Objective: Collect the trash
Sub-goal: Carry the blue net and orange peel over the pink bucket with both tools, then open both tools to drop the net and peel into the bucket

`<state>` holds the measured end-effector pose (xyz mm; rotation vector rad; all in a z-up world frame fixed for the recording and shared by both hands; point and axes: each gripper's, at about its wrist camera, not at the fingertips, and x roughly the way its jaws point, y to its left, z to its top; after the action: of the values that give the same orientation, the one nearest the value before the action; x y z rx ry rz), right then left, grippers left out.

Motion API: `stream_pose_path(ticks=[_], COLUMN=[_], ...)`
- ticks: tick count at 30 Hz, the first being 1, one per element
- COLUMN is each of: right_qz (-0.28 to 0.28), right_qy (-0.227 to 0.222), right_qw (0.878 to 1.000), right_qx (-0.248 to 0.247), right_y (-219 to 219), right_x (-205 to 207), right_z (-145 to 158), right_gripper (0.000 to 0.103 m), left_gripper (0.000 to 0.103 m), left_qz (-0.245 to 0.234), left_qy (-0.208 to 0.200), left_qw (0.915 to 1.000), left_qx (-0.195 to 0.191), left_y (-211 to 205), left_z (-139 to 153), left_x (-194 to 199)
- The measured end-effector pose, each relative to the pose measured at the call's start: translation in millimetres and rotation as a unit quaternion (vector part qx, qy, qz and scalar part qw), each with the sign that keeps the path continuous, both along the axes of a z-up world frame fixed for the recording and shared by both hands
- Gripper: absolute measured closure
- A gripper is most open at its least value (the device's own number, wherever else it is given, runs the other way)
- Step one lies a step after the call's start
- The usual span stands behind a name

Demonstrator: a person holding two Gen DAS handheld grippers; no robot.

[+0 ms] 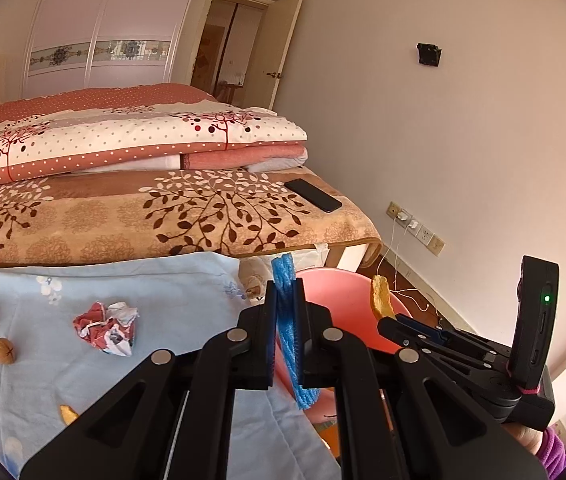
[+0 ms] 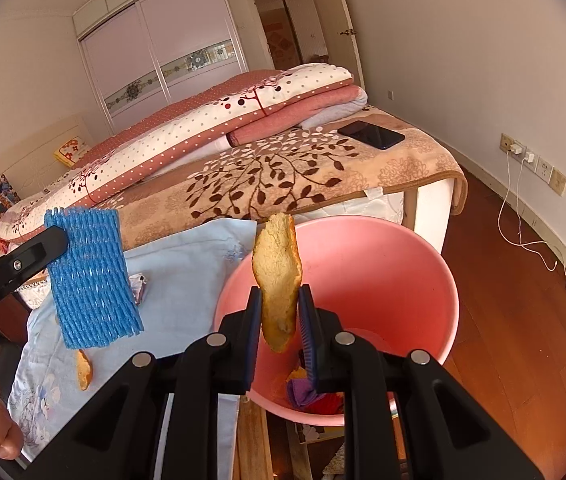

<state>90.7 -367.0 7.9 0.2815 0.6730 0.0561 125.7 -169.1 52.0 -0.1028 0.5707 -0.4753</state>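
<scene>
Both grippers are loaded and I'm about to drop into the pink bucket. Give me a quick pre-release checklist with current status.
1. Right gripper shut on the peel: ok, pinched upright between the pads.
2. Peel over the pink bucket: ok in the right wrist view, its lower end hangs above the opening.
3. Left gripper shut on the blue foam net: ok.
4. Foam net over the bucket: not ok, in the right wrist view it hangs over the light blue cloth, left of the rim.
5. Bucket has room: ok, only a few scraps at the bottom.
6. Trash left on the cloth: not ok, the crumpled paper and a peel piece remain.
</scene>
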Motion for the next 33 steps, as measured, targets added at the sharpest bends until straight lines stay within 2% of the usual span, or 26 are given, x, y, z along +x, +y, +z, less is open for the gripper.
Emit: stream_pose_path(ticks=[11, 20, 30, 32, 33], right_qz=[-0.014, -0.018, -0.025, -0.028, -0.029], right_qy=[0.024, 0.039, 0.042, 0.042, 0.042], right_qw=[1.0, 0.999, 0.999, 0.999, 0.999], right_qx=[0.007, 0.001, -0.007, -0.011, -0.013], right_y=[-21.3, -25.3, -25.8, -25.4, -25.2], right_x=[18.2, 24.9, 24.2, 23.5, 23.5], right_z=[-22.5, -35.9, -37.3, -37.1, -36.9], right_gripper=[0.085, 0.085, 0.084, 0.084, 0.084], left_gripper=[0.096, 0.096, 0.096, 0.088, 0.075], left_qz=[-0.037, -0.051, -0.074, -0.077, -0.078], left_qy=[0.024, 0.052, 0.052, 0.058, 0.06], left_qw=[0.999, 0.997, 0.9951, 0.9945, 0.9944], left_qx=[0.013, 0.027, 0.041, 0.041, 0.038], left_y=[-48.3, -66.1, -79.1, -79.2, -78.1], left_z=[-22.1, -45.5, -50.9, -51.6, -51.7], left_x=[31.5, 43.5, 44.2, 45.2, 45.7])
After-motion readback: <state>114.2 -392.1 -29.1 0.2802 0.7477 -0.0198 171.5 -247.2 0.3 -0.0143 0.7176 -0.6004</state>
